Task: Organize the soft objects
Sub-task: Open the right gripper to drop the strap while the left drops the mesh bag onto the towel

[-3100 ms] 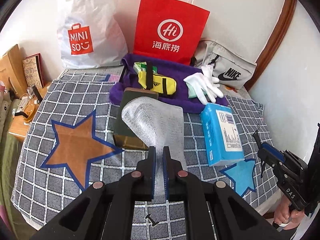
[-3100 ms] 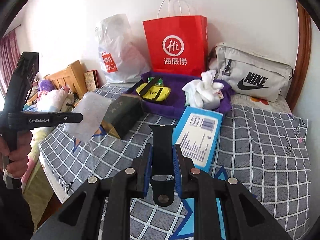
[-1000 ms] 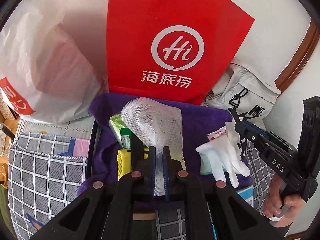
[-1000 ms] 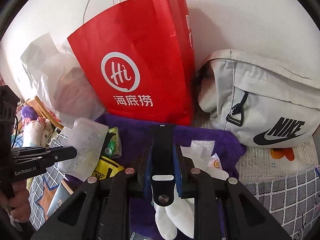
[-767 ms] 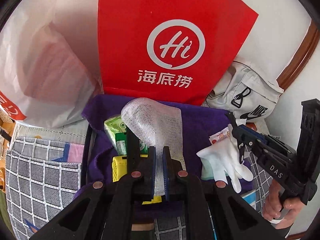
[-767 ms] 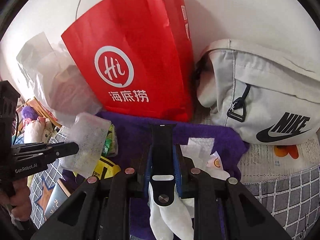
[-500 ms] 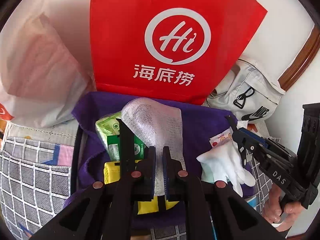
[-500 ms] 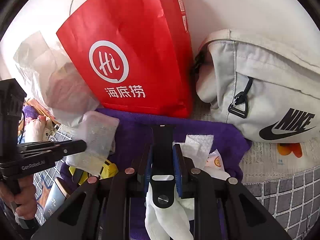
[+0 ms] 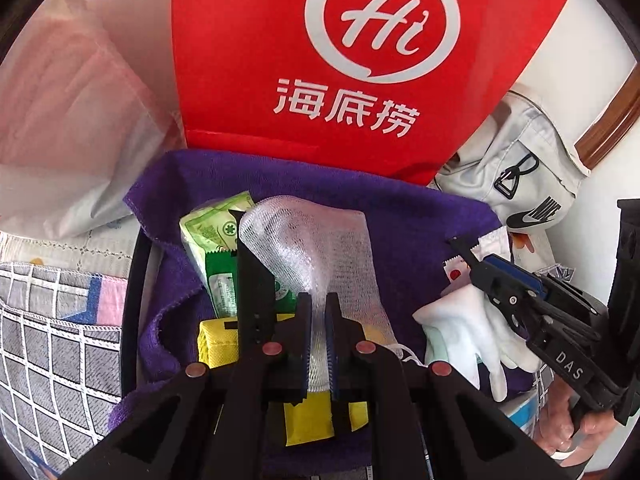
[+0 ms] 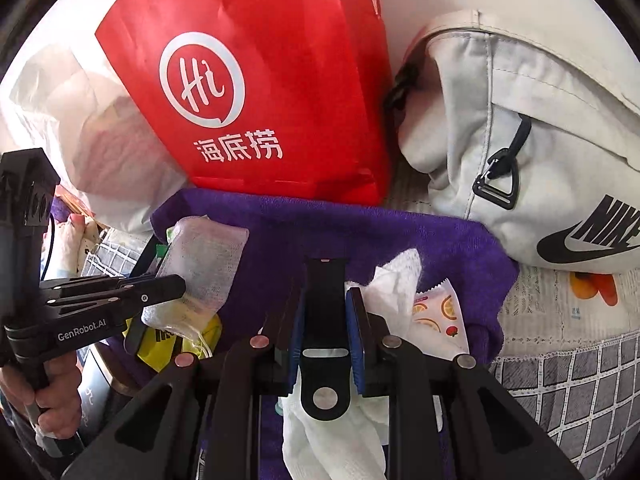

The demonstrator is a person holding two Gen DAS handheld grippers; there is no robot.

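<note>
My left gripper (image 9: 316, 304) is shut on a white mesh gauze pouch (image 9: 316, 248), which hangs just above the purple towel (image 9: 420, 232). Under the pouch lie a green packet (image 9: 212, 236) and a yellow pouch (image 9: 218, 344) with a black band. My right gripper (image 10: 325, 300) is shut on a black strap (image 10: 325, 312) that stands upright between its jaws, over white gloves (image 10: 396, 280) on the towel (image 10: 360, 232). In the right wrist view the left gripper (image 10: 176, 286) with the gauze pouch (image 10: 204, 264) is at the left. In the left wrist view the right gripper (image 9: 480, 264) is above the gloves (image 9: 464, 328).
A red paper bag (image 10: 260, 80) stands behind the towel, with a white plastic bag (image 10: 80, 120) on its left and a grey Nike bag (image 10: 520, 140) on its right. A small fruit-print sachet (image 10: 436, 312) lies by the gloves. Checked bedding (image 9: 48, 344) surrounds the towel.
Both grippers have come down and closer to the purple towel and the red bag. The gauze pouch and the black strap stay gripped as before.
</note>
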